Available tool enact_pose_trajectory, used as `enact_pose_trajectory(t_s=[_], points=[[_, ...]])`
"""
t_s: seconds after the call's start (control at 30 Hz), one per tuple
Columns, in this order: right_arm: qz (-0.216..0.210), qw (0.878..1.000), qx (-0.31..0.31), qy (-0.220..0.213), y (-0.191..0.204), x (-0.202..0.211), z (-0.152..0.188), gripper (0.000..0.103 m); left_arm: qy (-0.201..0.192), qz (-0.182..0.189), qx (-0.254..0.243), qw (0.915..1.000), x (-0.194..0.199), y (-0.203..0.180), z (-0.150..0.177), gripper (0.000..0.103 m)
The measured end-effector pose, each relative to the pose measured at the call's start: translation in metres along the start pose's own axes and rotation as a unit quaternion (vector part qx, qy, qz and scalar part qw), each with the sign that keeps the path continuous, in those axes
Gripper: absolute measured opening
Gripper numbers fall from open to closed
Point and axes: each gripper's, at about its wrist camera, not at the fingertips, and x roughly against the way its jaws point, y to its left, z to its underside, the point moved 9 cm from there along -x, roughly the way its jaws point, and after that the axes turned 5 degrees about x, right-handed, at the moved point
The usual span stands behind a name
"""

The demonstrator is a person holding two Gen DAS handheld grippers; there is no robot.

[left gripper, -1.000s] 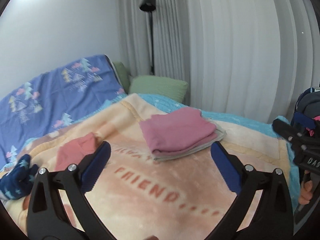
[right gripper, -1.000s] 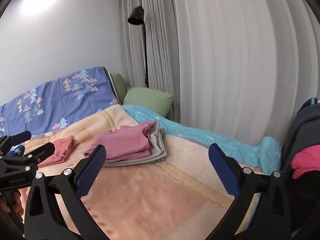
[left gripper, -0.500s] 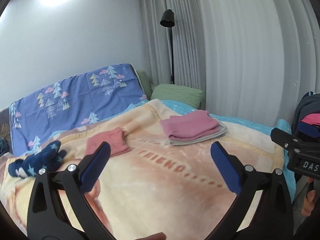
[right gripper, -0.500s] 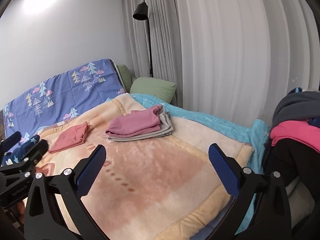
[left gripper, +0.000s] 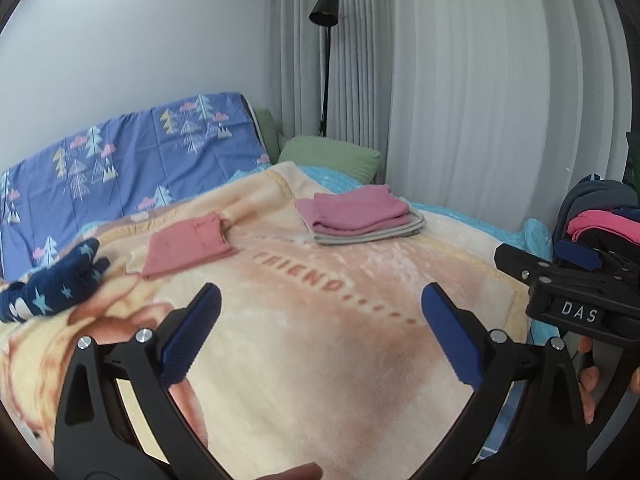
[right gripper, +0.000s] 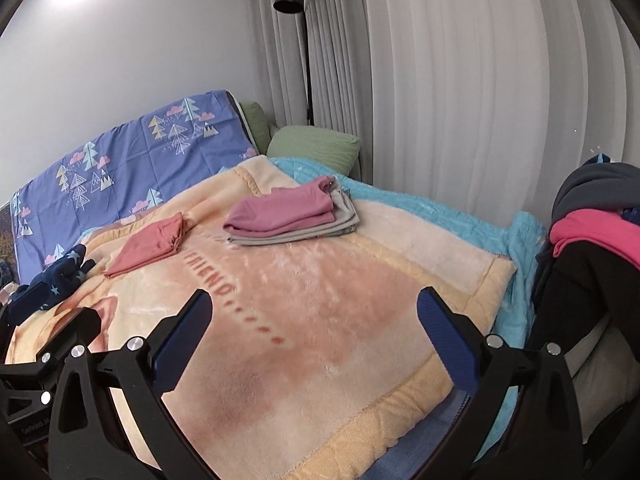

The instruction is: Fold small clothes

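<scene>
Pink folded clothes (left gripper: 358, 210) are left further away on the bed (left gripper: 320, 340).
Both grippers, left (left gripper: 320, 336) and right (right gripper: 310, 334), are pulled back, wide apart and empty; another piece is likely needed.

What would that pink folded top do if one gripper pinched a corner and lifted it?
It would probably go floppy: the pink top is soft cloth, its layers sagging at the edges. The fold would likely fall open, since nothing pins the layers. It looks light, so the grey piece beneath, lying loose under it, might drag along on the fuzzy blanket.
</scene>
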Motion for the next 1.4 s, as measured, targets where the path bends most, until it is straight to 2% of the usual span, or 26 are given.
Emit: enact_pose_trajectory(t_s=[0.6, 1.4], points=[[0.012, 1.0, 0.006, 0.015, 0.002, -0.031, -0.003, 0.102, 0.041, -0.001, -0.023, 0.9989, -0.039, -0.006, 0.016, 0.101], [0.014, 1.0, -0.006, 0.014, -0.01, -0.044, -0.01, 0.102, 0.047, 0.0, -0.019, 0.9987, -0.053, -0.007, 0.009, 0.101]])
